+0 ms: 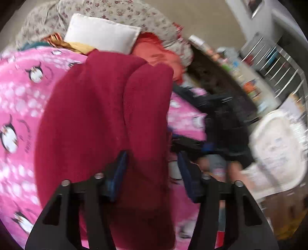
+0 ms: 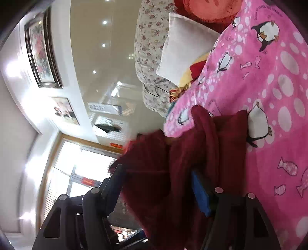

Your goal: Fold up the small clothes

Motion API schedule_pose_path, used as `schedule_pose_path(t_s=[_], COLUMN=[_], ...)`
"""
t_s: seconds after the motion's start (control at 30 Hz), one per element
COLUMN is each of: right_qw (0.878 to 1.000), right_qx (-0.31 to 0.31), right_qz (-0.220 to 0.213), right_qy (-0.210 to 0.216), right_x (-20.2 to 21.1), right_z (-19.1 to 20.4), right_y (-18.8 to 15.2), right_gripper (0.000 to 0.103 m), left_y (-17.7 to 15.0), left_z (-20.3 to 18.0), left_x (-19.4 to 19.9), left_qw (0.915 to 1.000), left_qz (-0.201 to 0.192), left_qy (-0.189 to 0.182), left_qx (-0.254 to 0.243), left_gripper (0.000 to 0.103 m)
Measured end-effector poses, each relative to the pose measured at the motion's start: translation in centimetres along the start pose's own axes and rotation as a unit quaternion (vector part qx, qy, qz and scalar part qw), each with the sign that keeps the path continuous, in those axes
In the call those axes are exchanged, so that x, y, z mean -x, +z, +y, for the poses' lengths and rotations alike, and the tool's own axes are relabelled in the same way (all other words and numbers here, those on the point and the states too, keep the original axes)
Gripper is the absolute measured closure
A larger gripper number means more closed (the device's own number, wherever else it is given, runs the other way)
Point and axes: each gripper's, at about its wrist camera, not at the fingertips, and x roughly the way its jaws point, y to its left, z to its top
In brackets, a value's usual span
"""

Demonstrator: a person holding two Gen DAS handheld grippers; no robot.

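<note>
A dark red fleece garment lies folded over on a pink penguin-print blanket. My left gripper is above its near end, fingers wide apart, with the cloth between them but not pinched. In the right wrist view the same red garment hangs in folds between the fingers of my right gripper, which are also spread apart; the view is rolled sideways. The pink blanket fills the right of that view.
A white pillow, a floral quilt and an orange-red cushion lie at the blanket's far end. A dark blurred shape, a white plastic item and shelving are on the right. Framed pictures hang on the wall.
</note>
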Motion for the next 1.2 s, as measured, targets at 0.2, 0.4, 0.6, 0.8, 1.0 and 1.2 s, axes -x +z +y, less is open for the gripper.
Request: schedule_pose_path(t_s=[0.2, 0.4, 0.6, 0.8, 1.0, 1.2], right_qw=[0.997, 0.996, 0.980, 0.917, 0.898, 0.915], right_qx=[0.054, 0.081, 0.159, 0.312, 0.315, 0.275], right_qz=[0.018, 0.029, 0.051, 0.054, 0.036, 0.013], right_qy=[-0.049, -0.037, -0.104, -0.243, -0.305, -0.296], right_x=[0.2, 0.5, -1.6, -5.2, -5.5, -2.2], right_z=[1.7, 2.6, 4.4, 8.5, 6.8, 6.1], right_y=[0.0, -0.9, -1.6, -2.8, -0.7, -0.9], right_gripper=[0.035, 0.019, 0.028, 0.083, 0.081, 0.062], left_y=[-1.4, -5.0, -7.0, -5.4, -4.3, -4.9], left_z=[0.5, 3.0, 2.8, 2.1, 0.8, 1.4], left_x=[6.1, 4.7, 1.2, 1.1, -0.6, 2.0], left_qw=[0.9980, 0.9948, 0.9952, 0.9971, 0.9969, 0.9949], left_qz=[-0.036, -0.018, 0.009, 0.005, -0.007, -0.005], left_qy=[0.036, 0.085, 0.076, 0.066, 0.060, 0.076], left_qx=[-0.038, -0.054, -0.061, -0.037, -0.051, -0.065], left_gripper=[0.040, 0.040, 0.040, 0.040, 0.034, 0.034])
